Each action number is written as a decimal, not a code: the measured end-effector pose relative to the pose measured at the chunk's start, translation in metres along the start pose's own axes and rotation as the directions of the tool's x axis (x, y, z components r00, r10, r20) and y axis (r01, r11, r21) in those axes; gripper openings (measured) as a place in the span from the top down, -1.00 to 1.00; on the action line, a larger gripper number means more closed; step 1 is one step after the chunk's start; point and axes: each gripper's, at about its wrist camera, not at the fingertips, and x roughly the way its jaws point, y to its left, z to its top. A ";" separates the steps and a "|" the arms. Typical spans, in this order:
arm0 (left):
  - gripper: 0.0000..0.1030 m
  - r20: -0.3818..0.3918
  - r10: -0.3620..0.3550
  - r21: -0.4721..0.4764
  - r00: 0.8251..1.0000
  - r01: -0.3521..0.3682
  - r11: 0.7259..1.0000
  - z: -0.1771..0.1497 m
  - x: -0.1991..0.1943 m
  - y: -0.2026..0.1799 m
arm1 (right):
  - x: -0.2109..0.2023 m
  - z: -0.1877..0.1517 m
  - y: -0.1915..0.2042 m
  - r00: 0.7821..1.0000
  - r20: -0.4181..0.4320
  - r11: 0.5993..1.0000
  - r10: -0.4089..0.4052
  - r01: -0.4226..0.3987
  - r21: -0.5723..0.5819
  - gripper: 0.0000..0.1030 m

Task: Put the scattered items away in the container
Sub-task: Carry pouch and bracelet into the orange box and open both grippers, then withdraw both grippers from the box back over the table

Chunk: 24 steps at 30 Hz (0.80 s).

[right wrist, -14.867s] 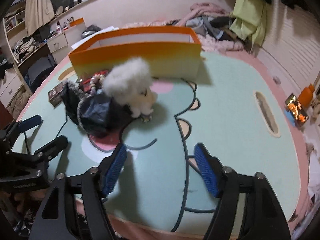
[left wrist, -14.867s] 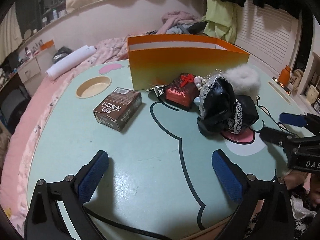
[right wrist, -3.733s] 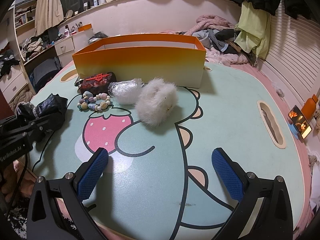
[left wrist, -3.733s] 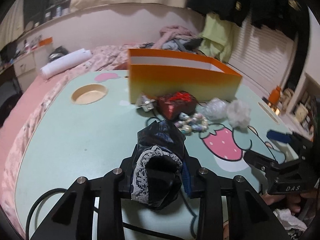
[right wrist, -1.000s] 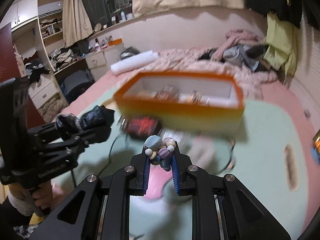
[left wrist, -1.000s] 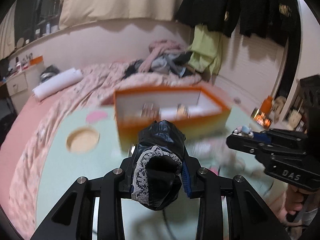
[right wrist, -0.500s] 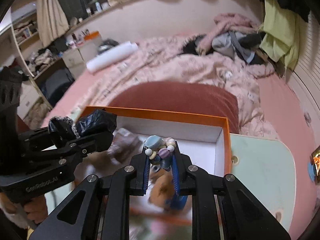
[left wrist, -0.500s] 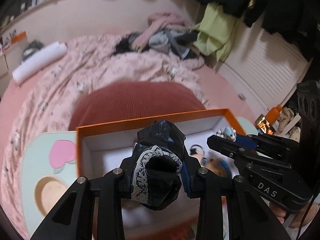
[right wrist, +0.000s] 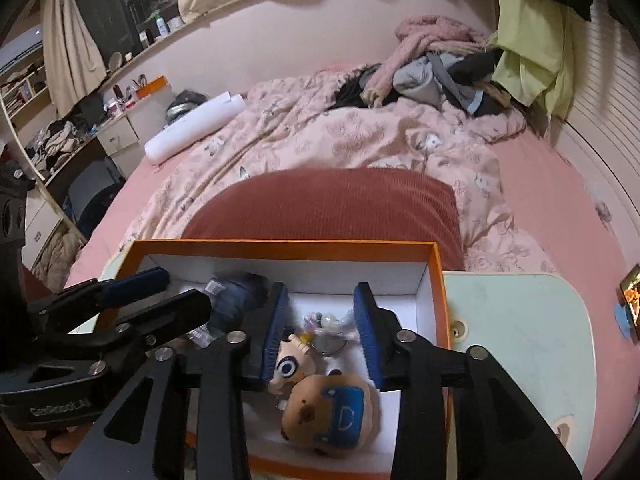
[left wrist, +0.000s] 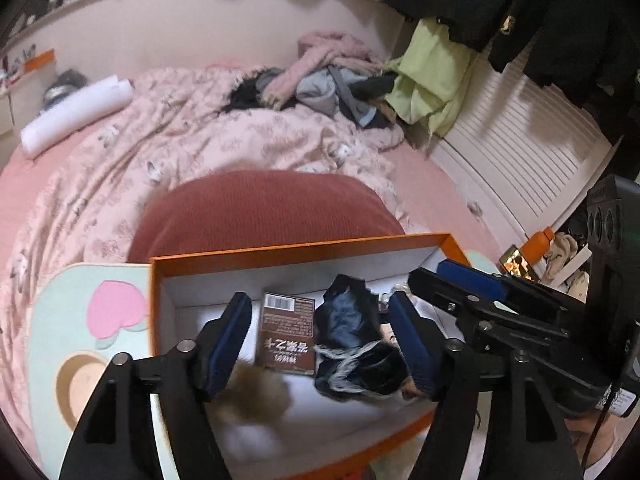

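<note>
Orange cardboard forms the walls of the open box (left wrist: 298, 249), white on the inside, standing on the pale green table (left wrist: 52, 316) with a red corduroy cushion (left wrist: 260, 208) just behind it. Both grippers hang over its mouth.

The left gripper (left wrist: 320, 340) has its jaws opening, and the black lace-trimmed cloth bundle (left wrist: 354, 344) sits between them, down in the box; its right edge lies close against the right pad, though whether they touch cannot be told, and the left pad stands clear of it. Beside the bundle, flat on the box floor, lies a brown carton (left wrist: 286, 334) with a barcode and white lettering. A blurred tan furry shape (left wrist: 256, 396) sits nearer the front wall.

The right gripper (right wrist: 322, 332) has its jaws opening too, the blue pads narrowly apart. Between them, blurred, is the pastel bead bracelet (right wrist: 328, 322) inside the box, clear of both pads. Just below it lie a small cartoon-face figure (right wrist: 290, 366) on a metal ring and a brown bear plush (right wrist: 330, 412) with a blue patch, both on the white floor near the box's right wall.
</note>
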 end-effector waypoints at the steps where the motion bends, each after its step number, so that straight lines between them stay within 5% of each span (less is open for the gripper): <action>1: -0.38 0.010 -0.001 0.000 1.000 0.001 1.000 -0.002 -0.005 0.000 | -0.004 -0.001 0.000 1.000 0.010 1.000 -0.003 0.003 0.004 0.26; 10: -0.66 0.070 0.039 0.042 0.997 -0.042 0.998 -0.061 -0.068 0.000 | -0.072 -0.048 0.009 0.993 0.118 1.000 0.005 -0.006 0.014 0.26; 18: -0.72 0.021 0.115 0.075 0.993 -0.116 0.990 -0.145 -0.083 -0.009 | -0.097 -0.130 0.019 0.995 0.083 0.997 -0.058 0.062 -0.047 0.26; 24: -0.72 0.023 0.206 0.022 0.978 -0.206 0.978 -0.178 -0.076 -0.001 | -0.086 -0.174 0.023 0.998 -0.007 0.997 -0.058 0.058 -0.057 0.26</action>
